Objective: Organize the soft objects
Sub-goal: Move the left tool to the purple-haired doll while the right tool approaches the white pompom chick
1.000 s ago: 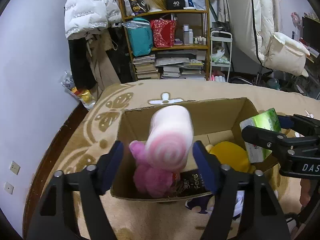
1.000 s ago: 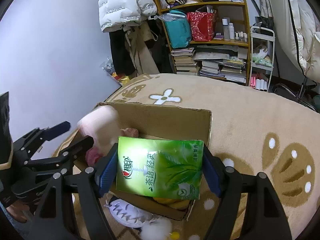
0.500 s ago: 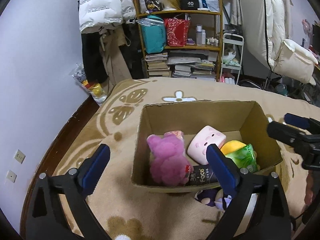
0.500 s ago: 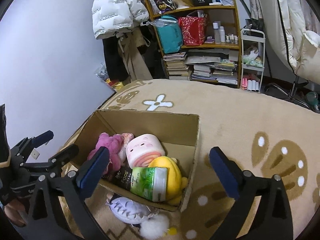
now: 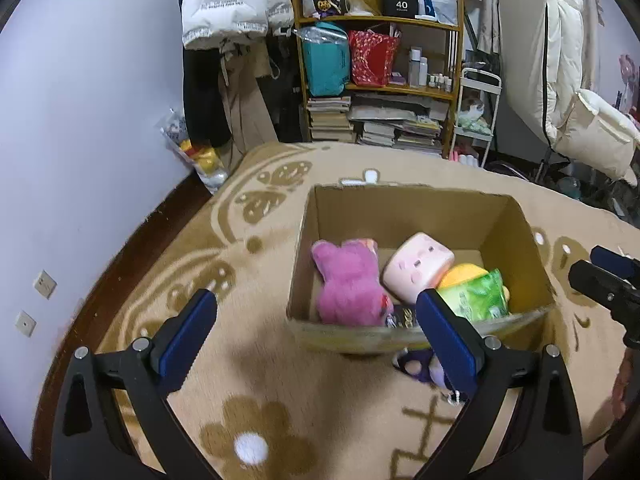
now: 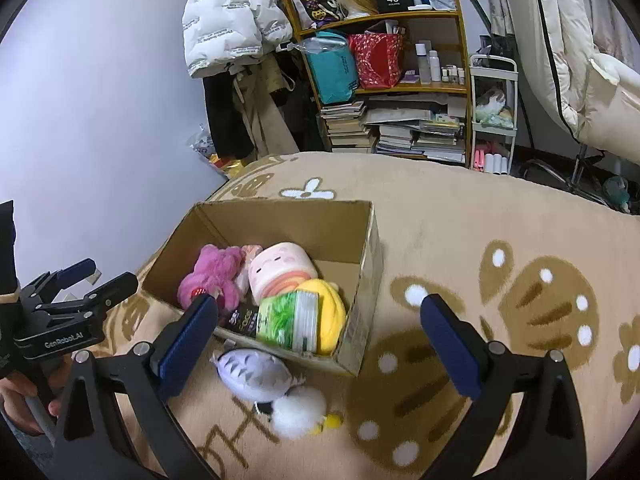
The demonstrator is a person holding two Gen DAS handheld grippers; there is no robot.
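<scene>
Both tongs, left (image 5: 316, 330) and right (image 6: 318, 330), just opened wide, now empty; pink roll plush (image 5: 418, 266) and green tissue pack (image 6: 288, 320) dropped into brown cardboard box (image 6: 280, 216). Grey plush (image 6: 254, 374) on carpet likely next.

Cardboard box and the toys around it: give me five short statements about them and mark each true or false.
1. A pink plush toy lies inside the cardboard box. True.
2. The green tissue pack lies on the rug outside the box. False: it is inside the box, against the yellow plush.
3. The right gripper holds the tissue pack. False: its jaws stand wide open with nothing between them.
4. A grey-and-white plush lies on the rug just outside the box's near wall. True.
5. The left gripper is open and empty. True.
</scene>
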